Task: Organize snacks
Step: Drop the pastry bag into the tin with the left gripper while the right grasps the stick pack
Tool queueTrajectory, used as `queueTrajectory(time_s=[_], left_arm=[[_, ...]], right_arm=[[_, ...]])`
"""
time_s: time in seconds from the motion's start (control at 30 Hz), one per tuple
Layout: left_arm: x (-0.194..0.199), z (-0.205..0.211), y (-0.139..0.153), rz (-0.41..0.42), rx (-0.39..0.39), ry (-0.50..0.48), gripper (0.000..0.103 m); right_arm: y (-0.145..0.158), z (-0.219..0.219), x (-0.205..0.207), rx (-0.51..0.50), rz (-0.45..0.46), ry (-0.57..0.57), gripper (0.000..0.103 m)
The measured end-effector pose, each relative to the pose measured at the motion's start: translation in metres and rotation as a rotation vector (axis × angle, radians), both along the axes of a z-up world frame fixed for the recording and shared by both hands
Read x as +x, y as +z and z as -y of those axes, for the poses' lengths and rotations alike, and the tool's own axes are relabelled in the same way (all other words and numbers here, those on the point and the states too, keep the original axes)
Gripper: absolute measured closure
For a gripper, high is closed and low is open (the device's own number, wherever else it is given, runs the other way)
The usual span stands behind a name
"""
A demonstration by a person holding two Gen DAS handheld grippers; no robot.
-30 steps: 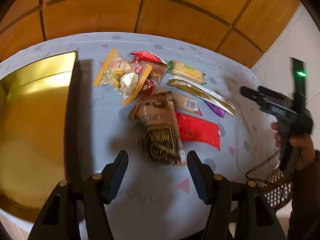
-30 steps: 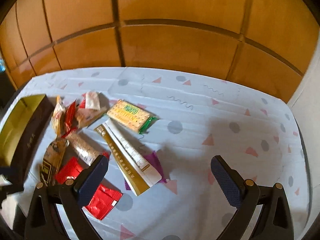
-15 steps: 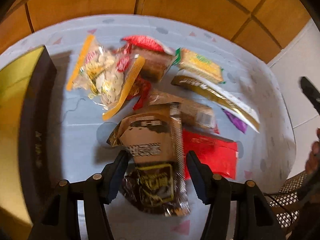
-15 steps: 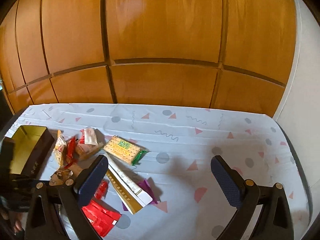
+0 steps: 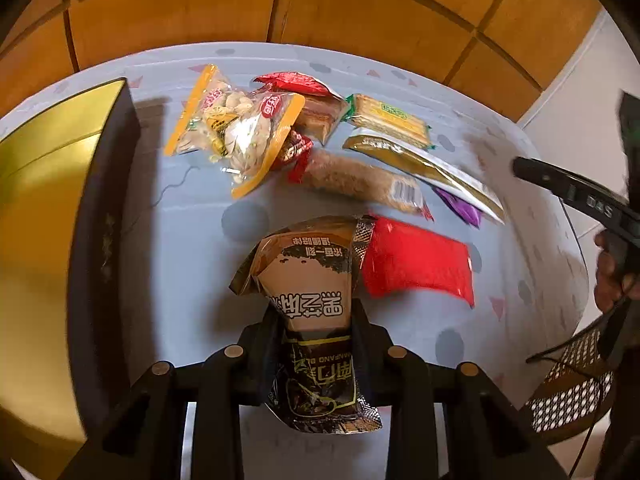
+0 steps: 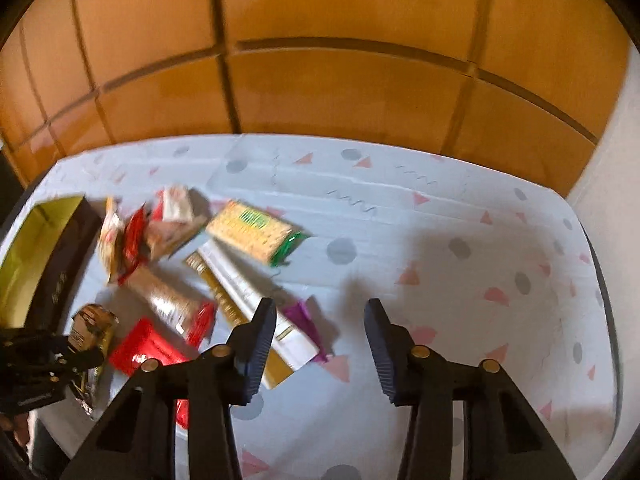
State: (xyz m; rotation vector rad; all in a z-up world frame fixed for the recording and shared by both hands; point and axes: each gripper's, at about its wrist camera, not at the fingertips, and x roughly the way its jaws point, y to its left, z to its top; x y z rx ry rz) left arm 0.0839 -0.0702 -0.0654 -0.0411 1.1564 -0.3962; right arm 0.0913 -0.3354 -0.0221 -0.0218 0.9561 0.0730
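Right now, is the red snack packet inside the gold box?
No, the red snack packet lies flat on the patterned tablecloth, well to the right of the gold box.

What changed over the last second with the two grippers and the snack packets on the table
The left gripper came down and shut on the brown and black foil snack packet, which it had only straddled half a second ago. The right gripper narrowed its jaws but is open and holds nothing. The flat red foil packet, the clear orange-edged nut bag and the gold-lined black box stayed put.
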Motion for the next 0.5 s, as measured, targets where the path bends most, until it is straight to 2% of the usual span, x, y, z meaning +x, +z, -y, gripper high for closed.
queueTrajectory(time_s=[0.13, 0.3, 0.5], left_arm=[[-0.017, -0.003, 0.0, 0.021, 0.025, -0.021, 0.071], [-0.031, -0.009, 0.002, 0.035, 0.031, -0.03, 0.071], [-0.038, -0.01, 0.001, 0.042, 0.032, -0.042, 0.071]], right_arm=[[-0.014, -0.021, 0.007, 0.034, -0.07, 0.103, 0.055], [-0.032, -0.049, 0.029, 0.001, -0.145, 0.182, 0.039], [-0.051, -0.066, 0.063, -0.079, -0.216, 0.219, 0.039]])
